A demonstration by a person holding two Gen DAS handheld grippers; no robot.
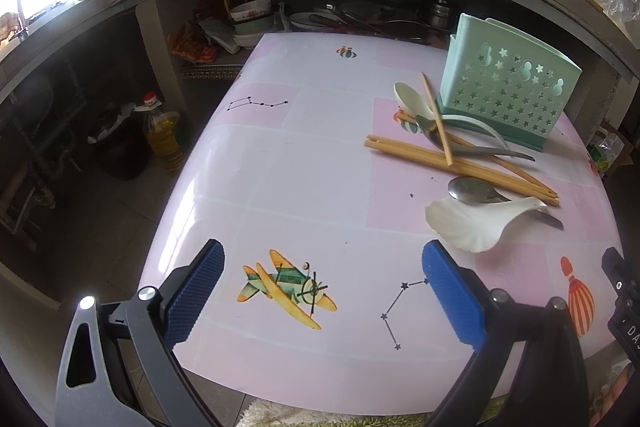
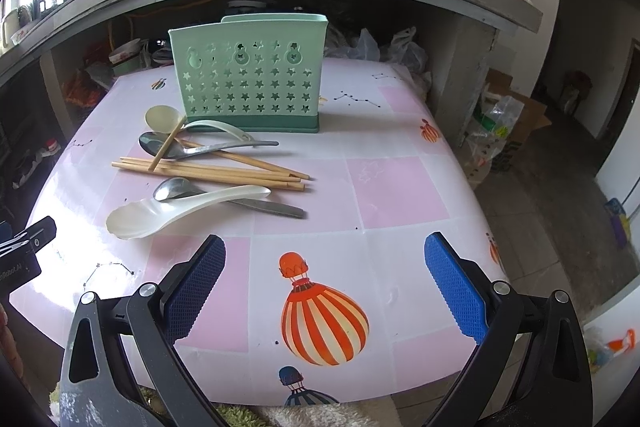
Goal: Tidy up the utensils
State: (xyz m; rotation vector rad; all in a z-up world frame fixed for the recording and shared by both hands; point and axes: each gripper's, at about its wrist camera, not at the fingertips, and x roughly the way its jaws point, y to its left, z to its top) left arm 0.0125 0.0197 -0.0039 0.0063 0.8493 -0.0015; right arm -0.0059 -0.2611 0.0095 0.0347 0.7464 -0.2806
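Wooden chopsticks [image 2: 208,169], metal spoons [image 2: 176,147] and white plastic ladles [image 2: 176,209] lay tangled on the counter [image 2: 400,187], just before the empty green caddy [image 2: 250,75]. Both the left gripper [image 1: 322,291] and the right gripper [image 2: 324,283] hovered near the counter's front edge, fingers spread and holding nothing. Risk noted: lifting one crossed chopstick could probably drag or scatter its neighbours.
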